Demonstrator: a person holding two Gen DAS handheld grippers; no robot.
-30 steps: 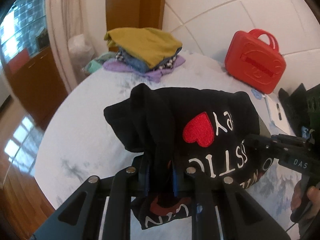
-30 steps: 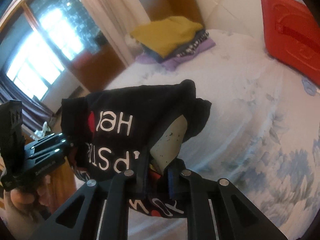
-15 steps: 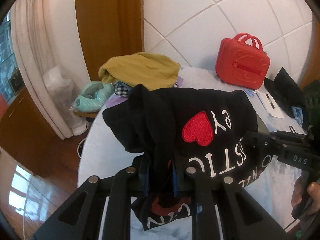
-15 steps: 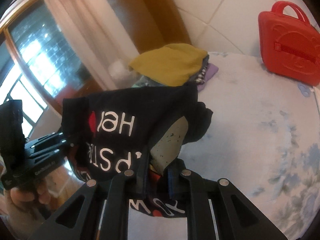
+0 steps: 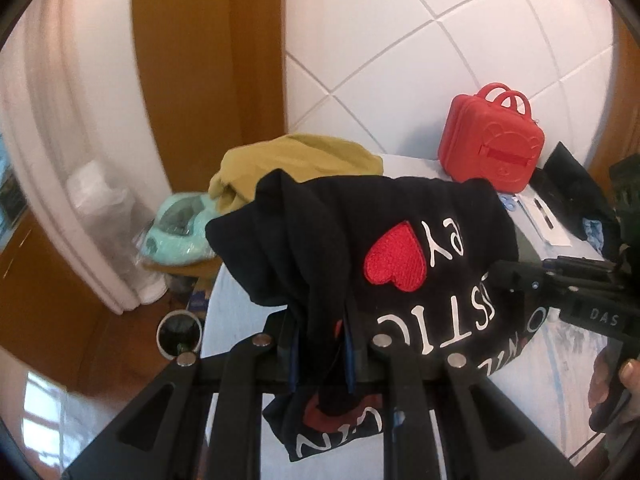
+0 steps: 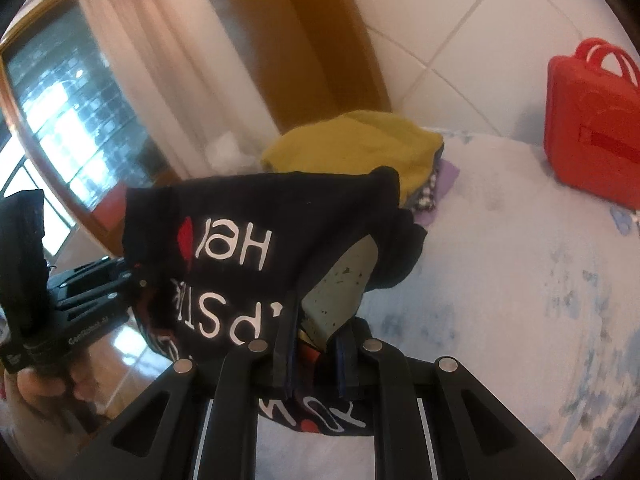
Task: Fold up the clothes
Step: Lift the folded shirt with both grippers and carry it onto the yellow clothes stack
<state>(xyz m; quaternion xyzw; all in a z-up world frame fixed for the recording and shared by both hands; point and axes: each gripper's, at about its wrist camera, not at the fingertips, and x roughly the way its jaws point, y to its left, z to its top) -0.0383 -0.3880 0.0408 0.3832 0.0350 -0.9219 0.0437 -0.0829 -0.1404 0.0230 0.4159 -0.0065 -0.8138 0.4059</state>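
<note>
A folded black T-shirt [image 5: 400, 232] with white lettering and a red heart hangs in the air between both grippers, above the pale floral tabletop. My left gripper [image 5: 322, 344] is shut on its left edge. My right gripper [image 6: 316, 356] is shut on the opposite edge of the black T-shirt [image 6: 248, 220]. In the left wrist view the right gripper [image 5: 516, 276] reaches in from the right, pinching the cloth. The left gripper [image 6: 132, 276] enters the right wrist view from the left. A stack of folded clothes topped by a mustard garment [image 5: 296, 160] lies just beyond the shirt.
A red case [image 5: 492, 148] stands at the back of the table [image 6: 520, 280] by the tiled wall. Dark items and papers [image 5: 548, 216] lie at the right. A mint-green object [image 5: 176, 232] and a curtain [image 6: 152, 60] are past the table's left edge, above the wooden floor.
Both grippers have carried the black T-shirt up and toward the stack of folded clothes. The stack and the red case look nearer. Both grips are unchanged.
</note>
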